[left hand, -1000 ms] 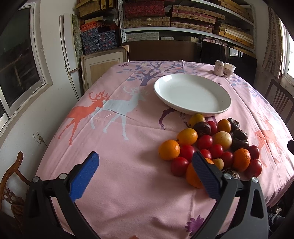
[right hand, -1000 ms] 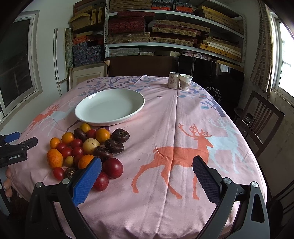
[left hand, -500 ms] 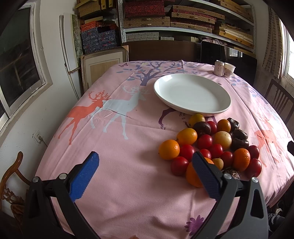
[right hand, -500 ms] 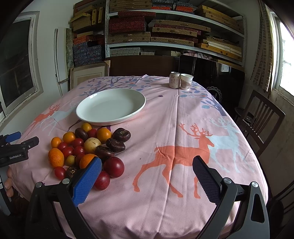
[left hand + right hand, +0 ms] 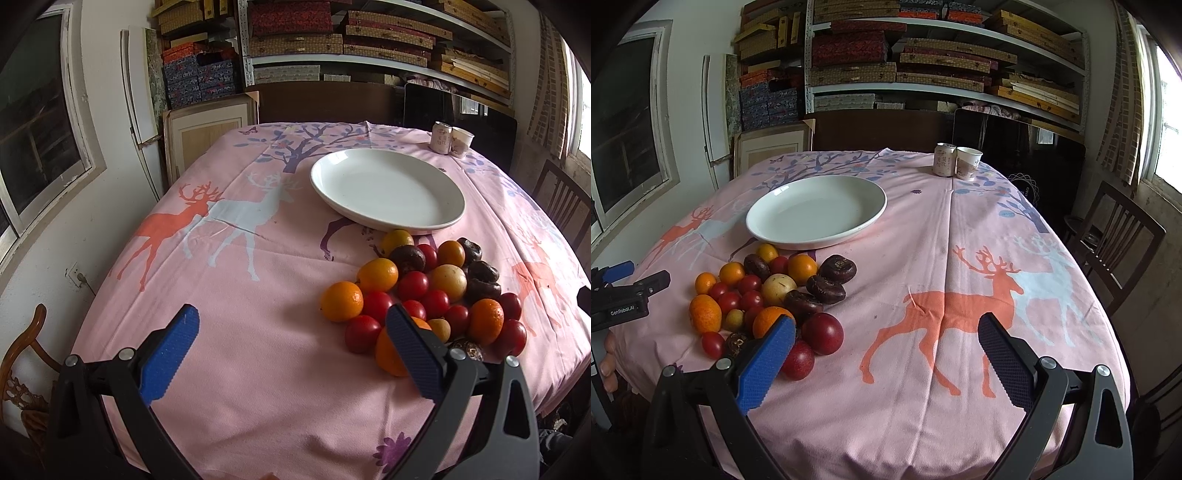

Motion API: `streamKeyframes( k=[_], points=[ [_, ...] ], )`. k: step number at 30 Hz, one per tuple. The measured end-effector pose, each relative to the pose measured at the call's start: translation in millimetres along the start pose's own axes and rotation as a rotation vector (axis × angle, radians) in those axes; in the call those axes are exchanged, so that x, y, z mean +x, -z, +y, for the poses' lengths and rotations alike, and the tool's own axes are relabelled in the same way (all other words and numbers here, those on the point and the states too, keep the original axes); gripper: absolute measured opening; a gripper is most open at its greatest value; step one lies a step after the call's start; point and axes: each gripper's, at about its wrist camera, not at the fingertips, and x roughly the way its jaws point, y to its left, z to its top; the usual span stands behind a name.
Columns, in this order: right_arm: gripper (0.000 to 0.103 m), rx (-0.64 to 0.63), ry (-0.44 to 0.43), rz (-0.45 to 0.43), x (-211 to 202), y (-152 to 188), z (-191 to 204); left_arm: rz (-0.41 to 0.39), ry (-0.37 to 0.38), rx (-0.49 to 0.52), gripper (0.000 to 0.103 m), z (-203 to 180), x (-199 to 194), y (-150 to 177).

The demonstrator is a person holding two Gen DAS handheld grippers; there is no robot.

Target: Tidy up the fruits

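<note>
A storeroom lined with shelves of flat boxes is framing a round surface (image 5: 960, 369) under a pink deer-print cloth.

Starting at the fingers: the left gripper (image 5: 291, 350) is hovering low over the near edge, its blue-padded fingers (image 5: 168, 356) spread wide and holding nothing. The right gripper (image 5: 886, 360) is doing the same — fingers (image 5: 764, 365) wide apart, nothing between them. In the left view the fruit pile (image 5: 424, 291) is lying at about two o'clock from the gap, partly behind the right-hand pad; in the right view it is sitting at about ten o'clock, just behind the left-hand pad.

Judging by this, the sorting is not yet begun: every fruit is lying on the cloth, and the white plate (image 5: 812, 236) just beyond the pile, at twelve o'clock from it, is holding nothing. The next move probably calls for one gripper swinging toward the pile, bracketing an outlying piece — the large red plum (image 5: 822, 333) is nearest the right gripper — and closing gently, since round fruit rolls.

Counting, as far as overlap allows: about five oranges, two smaller yellow-orange fruits, one pale yellow round fruit, one small yellowish one, roughly nine small red fruits, two larger dark red plums, four or five dark wrinkled fruits. One plate, one can (image 5: 943, 159) and one paper cup (image 5: 967, 162) touching at the far edge.
</note>
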Motion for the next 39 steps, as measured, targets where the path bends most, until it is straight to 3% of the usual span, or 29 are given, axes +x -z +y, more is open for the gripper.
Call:
streamKeyframes(
  k=[7,14,17,20,22,25,39],
  points=[
    [0.1,-0.005,-0.025,0.011,1,0,2,-0.002,0.024,0.01,0.099,1,-1,0],
    [0.099,-0.016,-0.059,0.053,9,11,3,0.035,0.201,0.087,0.099,-19,10,20],
    [0.1,0.003,-0.06,0.059,10,12,-1,0.037,0.244,0.102,0.099,-29,17,24],
    [0.1,0.006,-0.052,0.058,9,13,-4,0.016,0.245,0.144,0.087,-43,18,25],
    [0.1,0.005,-0.051,0.057,9,14,-4,0.031,0.269,0.16,0.066,-49,21,26],
    [0.1,0.01,-0.052,0.059,9,14,-6,0.068,0.313,0.154,0.051,-51,31,29],
    [0.1,0.024,-0.077,0.087,17,22,-11,0.03,0.343,0.159,0.044,-51,29,31]
  ],
)
